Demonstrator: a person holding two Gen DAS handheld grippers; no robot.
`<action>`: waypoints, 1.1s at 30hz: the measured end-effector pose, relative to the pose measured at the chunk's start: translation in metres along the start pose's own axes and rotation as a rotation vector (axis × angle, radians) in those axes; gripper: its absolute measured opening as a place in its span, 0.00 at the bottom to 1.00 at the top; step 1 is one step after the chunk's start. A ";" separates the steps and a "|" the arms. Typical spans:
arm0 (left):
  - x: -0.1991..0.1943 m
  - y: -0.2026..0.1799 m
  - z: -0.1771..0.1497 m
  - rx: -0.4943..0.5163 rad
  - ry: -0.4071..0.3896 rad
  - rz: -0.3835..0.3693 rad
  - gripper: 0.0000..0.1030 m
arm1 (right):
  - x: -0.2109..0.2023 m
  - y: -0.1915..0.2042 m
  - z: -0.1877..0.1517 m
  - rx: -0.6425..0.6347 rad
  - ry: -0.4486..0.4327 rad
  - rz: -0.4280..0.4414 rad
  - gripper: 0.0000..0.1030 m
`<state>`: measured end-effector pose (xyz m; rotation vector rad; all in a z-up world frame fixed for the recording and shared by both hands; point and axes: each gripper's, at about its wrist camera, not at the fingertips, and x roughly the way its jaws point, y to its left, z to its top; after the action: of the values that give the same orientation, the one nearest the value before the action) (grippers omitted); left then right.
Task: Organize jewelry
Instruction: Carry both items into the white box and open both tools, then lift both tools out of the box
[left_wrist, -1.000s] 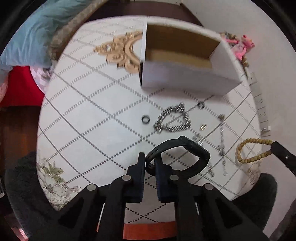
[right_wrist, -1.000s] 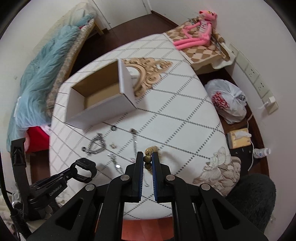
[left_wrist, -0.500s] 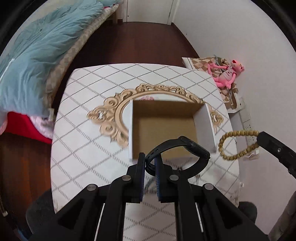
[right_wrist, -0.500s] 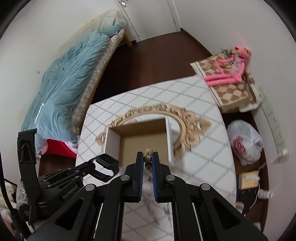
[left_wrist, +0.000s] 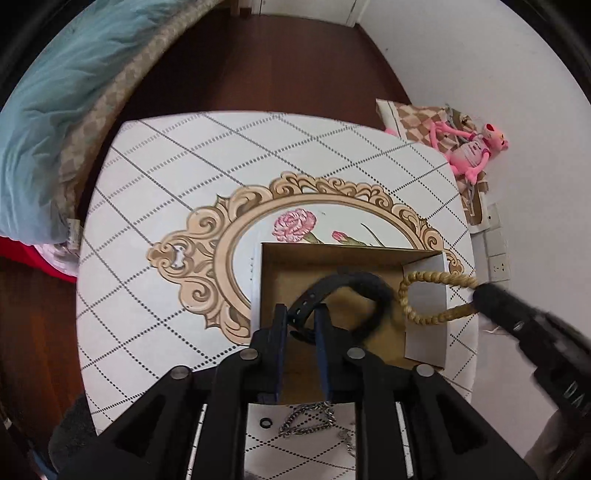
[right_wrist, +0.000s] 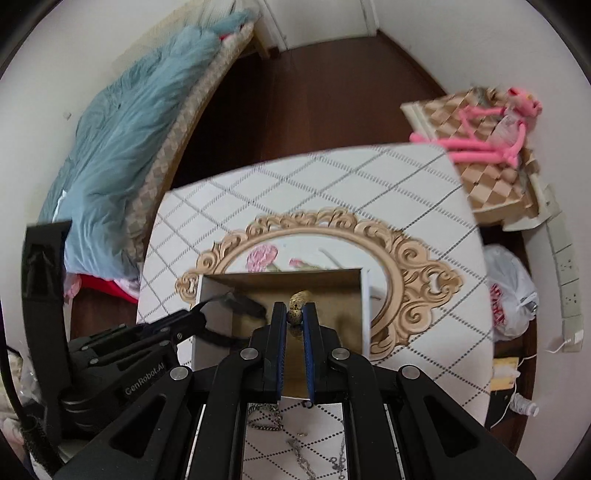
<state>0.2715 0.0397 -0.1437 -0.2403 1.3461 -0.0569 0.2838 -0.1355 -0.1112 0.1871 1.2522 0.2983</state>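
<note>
My left gripper (left_wrist: 301, 312) is shut on a black watch strap (left_wrist: 354, 286) and holds it over the open cardboard box (left_wrist: 271, 280). My right gripper (right_wrist: 294, 312) is shut on a tan bead bracelet (right_wrist: 299, 300), also above the box (right_wrist: 364, 295). In the left wrist view the bead bracelet (left_wrist: 417, 314) hangs as a loop over the box's right wall. In the right wrist view the left gripper (right_wrist: 201, 319) and the watch (right_wrist: 240, 304) are at the box's left side.
A silver chain (left_wrist: 306, 424) and a small black ring (left_wrist: 265, 422) lie on the table in front of the box. More chains (right_wrist: 299, 454) lie there too. The table edge (left_wrist: 83, 295) is at the left. A bed stands beyond it.
Both grippers have moved forward and lower over the box with their items. The watch and the bead bracelet now hang inside the box's outline.
</note>
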 end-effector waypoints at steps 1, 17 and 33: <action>0.001 -0.001 0.002 0.001 0.006 0.011 0.25 | 0.005 -0.002 0.001 0.011 0.018 0.012 0.09; -0.023 0.012 -0.010 -0.002 -0.139 0.180 0.96 | 0.011 -0.025 -0.018 0.003 0.035 -0.160 0.87; -0.031 0.008 -0.049 0.038 -0.196 0.269 0.97 | 0.013 -0.015 -0.053 -0.082 -0.002 -0.297 0.96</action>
<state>0.2161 0.0459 -0.1260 -0.0303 1.1702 0.1628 0.2390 -0.1466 -0.1435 -0.0691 1.2444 0.0923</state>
